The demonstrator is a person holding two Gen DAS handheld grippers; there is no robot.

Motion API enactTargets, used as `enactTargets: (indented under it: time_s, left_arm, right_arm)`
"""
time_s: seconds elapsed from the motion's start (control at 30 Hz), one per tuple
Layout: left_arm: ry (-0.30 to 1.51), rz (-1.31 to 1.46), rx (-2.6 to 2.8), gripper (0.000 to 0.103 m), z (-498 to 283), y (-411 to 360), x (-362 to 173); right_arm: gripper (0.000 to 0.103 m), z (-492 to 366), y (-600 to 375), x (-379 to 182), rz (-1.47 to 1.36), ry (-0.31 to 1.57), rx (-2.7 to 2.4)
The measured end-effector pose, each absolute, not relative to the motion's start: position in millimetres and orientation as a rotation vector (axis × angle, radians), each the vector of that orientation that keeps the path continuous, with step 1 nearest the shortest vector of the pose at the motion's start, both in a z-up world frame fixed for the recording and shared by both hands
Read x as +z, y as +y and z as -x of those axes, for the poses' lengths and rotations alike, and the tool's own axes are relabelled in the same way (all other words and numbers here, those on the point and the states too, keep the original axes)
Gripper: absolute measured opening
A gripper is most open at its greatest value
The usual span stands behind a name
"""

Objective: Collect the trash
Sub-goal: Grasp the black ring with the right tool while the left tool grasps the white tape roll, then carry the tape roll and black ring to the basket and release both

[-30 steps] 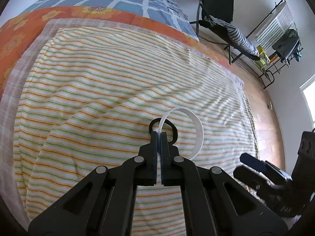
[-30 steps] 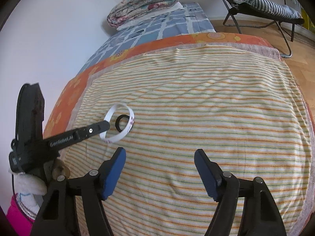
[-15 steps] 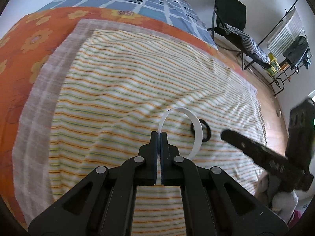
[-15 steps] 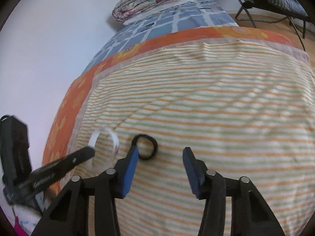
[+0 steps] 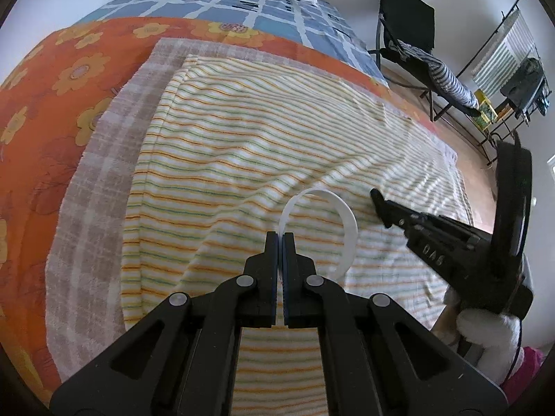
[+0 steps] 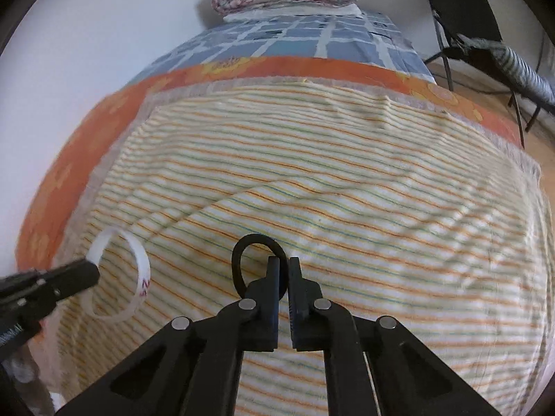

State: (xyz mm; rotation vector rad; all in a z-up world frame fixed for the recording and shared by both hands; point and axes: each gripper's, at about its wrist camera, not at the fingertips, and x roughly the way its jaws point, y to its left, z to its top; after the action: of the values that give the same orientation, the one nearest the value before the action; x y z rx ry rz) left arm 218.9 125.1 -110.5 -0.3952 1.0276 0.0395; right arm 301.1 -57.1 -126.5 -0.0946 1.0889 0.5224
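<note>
Right tongs (image 6: pixel 283 270) have just been closing and now pinch the black ring (image 6: pixel 256 242) on the striped blanket (image 6: pixel 347 190); left tongs (image 5: pixel 281 239), beside it, grip the white band (image 5: pixel 341 215).

Soft striped cloth blanket (image 5: pixel 242 159)

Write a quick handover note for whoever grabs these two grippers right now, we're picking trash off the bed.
Left gripper: shut on the white ring, held clear of the striped blanket.
Right gripper: jaws have just been closing, now shut on the black ring, which is still down at the blanket.
Done: both rings gripped.
Left: lift the black ring and take both to the trash; no bin shows in either view.
</note>
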Motion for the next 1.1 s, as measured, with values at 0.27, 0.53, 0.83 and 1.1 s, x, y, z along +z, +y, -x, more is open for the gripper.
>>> enactTargets:
  time_s: [0.27,0.53,0.83,1.1]
  left_arm:
    - [1.004,0.347,0.013,0.000,-186,112,-87]
    - [0.947,0.295,-0.032,0.000,-133,86,-49]
    - [0.904,0.228,-0.100,0.000,-61,49,-25]
    - [0.910,0.167,-0.163,0.000,-5,12,-32]
  right_arm:
    - [0.002,-270,-78,-92,0.028,1.044,0.576]
    - [0.002,-209,-110,-52,-0.002,0.993,0.636]
    - [0.002,-134,-149,-26,-0.004,0.953,0.664]
    - [0.002,-71,-176,-25,-0.002,0.954,0.677]
